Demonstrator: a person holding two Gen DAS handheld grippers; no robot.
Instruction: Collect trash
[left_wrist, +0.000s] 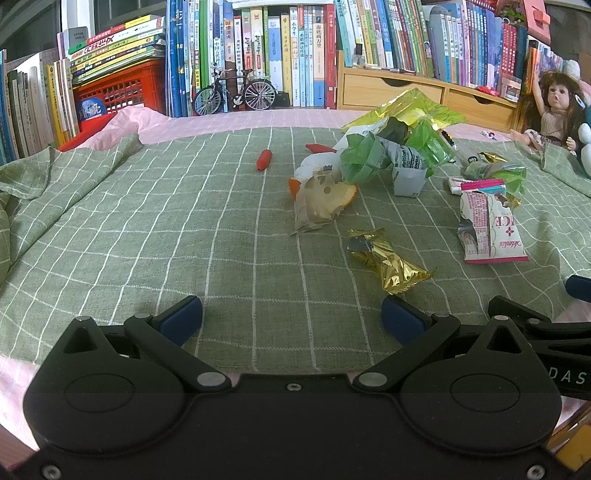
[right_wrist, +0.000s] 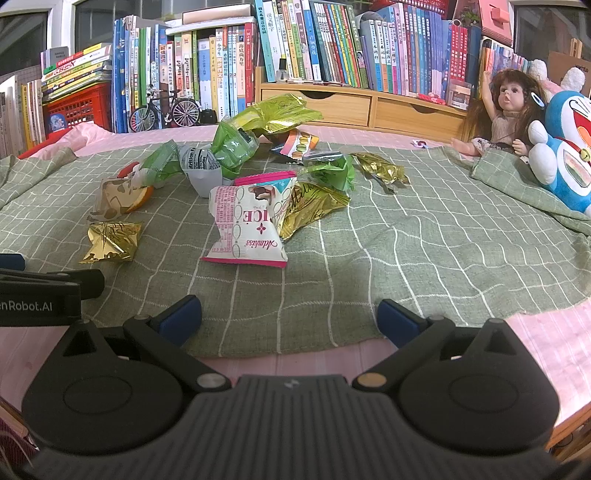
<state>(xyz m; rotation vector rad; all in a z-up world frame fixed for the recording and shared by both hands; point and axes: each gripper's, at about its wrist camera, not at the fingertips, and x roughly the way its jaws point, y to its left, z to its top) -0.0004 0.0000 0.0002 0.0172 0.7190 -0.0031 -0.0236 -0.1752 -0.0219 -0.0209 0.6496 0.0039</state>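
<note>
Empty snack wrappers lie scattered on a green checked cloth (left_wrist: 147, 229). A gold foil wrapper (left_wrist: 388, 258) lies just beyond my left gripper (left_wrist: 291, 319), which is open and holds nothing. Farther off are a beige wrapper with orange peel (left_wrist: 321, 199), a green wrapper pile (left_wrist: 399, 147) and a red piece (left_wrist: 264, 159). A pink and white wrapper (right_wrist: 247, 225) lies ahead of my right gripper (right_wrist: 290, 317), also open with nothing in it. Around it sit gold wrappers (right_wrist: 112, 242) (right_wrist: 380, 168), a green-gold one (right_wrist: 314, 208) and green bags (right_wrist: 236, 144).
Rows of books (left_wrist: 258, 48) and a wooden drawer unit (right_wrist: 362, 107) line the back. A model bicycle (left_wrist: 234, 92) and a red crate (left_wrist: 118, 88) stand at the back left. A doll (right_wrist: 506, 107) and a blue plush toy (right_wrist: 565, 155) sit at the right.
</note>
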